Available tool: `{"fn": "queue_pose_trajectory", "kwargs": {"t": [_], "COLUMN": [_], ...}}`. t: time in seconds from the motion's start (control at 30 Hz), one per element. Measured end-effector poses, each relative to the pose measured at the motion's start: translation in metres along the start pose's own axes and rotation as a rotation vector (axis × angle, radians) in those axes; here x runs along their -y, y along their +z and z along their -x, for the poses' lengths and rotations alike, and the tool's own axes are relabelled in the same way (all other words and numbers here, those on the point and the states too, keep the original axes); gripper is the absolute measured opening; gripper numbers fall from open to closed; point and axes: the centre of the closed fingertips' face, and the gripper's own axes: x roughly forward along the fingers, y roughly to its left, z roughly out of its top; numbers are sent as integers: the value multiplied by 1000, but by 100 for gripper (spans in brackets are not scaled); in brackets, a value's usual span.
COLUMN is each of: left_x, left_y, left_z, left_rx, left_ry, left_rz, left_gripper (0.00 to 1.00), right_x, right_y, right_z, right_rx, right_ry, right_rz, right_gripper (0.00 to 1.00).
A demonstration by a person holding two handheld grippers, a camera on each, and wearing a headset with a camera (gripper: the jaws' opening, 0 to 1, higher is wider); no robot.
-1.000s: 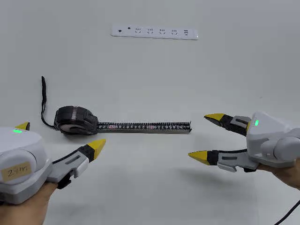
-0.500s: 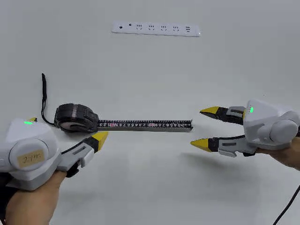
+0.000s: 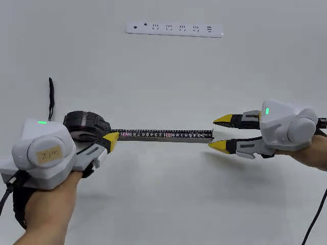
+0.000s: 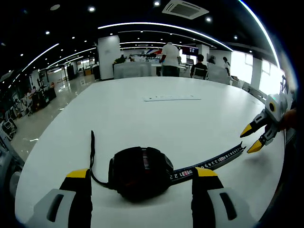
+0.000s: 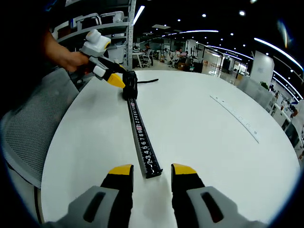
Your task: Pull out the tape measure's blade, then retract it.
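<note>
**Tape measure with its blade drawn out, both grippers spread at either end**

The tape measure (image 3: 86, 125) lies on the white table (image 3: 163, 204), left of centre in the head view. Its dark case rests on its side, and its blade (image 3: 163, 135) runs flat along the tabletop toward the right, numbered face up. A black wrist strap (image 3: 51, 97) trails from the rear of the case, away from the person. A white power strip (image 3: 173, 28) lies well apart at the far edge of the table.

The left gripper (image 4: 141, 173) is held in a hand with its jaws spread wide — one on each side of the case. In the left gripper view, a gap of table shows between each yellow-tipped jaw and the case. In the head view, the near jaw tip sits just beside the mouth where the blade leaves the case.

The right gripper (image 5: 152, 169) is likewise parted. Its two yellow tips flank the free end of the blade. The right gripper view shows a narrow strip of table between each jaw and the blade's edges — nothing is pinched. A green light glows on the body of each gripper.
</note>
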Motion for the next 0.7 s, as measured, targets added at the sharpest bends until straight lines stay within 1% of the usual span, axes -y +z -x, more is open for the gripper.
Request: {"fn": "queue_pose_trajectory", "kwargs": {"t": [0.07, 0.17, 0.2, 0.4, 0.47, 0.63, 0.7], "left_x": [0, -3, -5, -9, -10, -9, -10], "left_y": [0, -2, -4, -6, -6, -8, -8], "left_z": [0, -6, -9, -16, -17, -20, -20], "left_rx": [-1, -9, -16, -25, -24, -38, -36], "left_ry": [1, 16, 24, 37, 40, 42, 48], "left_rz": [0, 4, 8, 23, 26, 21, 31], "left_gripper": [83, 82, 81, 74, 73, 68, 67], "right_x": [0, 3, 4, 3, 2, 2, 2], "right_y": [0, -3, -5, -9, -9, -11, -12], "right_z": [0, -3, -4, -9, -11, -14, -14], "right_rx": [0, -9, -14, -23, -24, -30, -34], "right_ry": [0, 12, 18, 41, 47, 54, 56], "right_rz": [0, 7, 10, 18, 20, 23, 29], "right_gripper": [31, 27, 27, 23, 22, 17, 16]}}
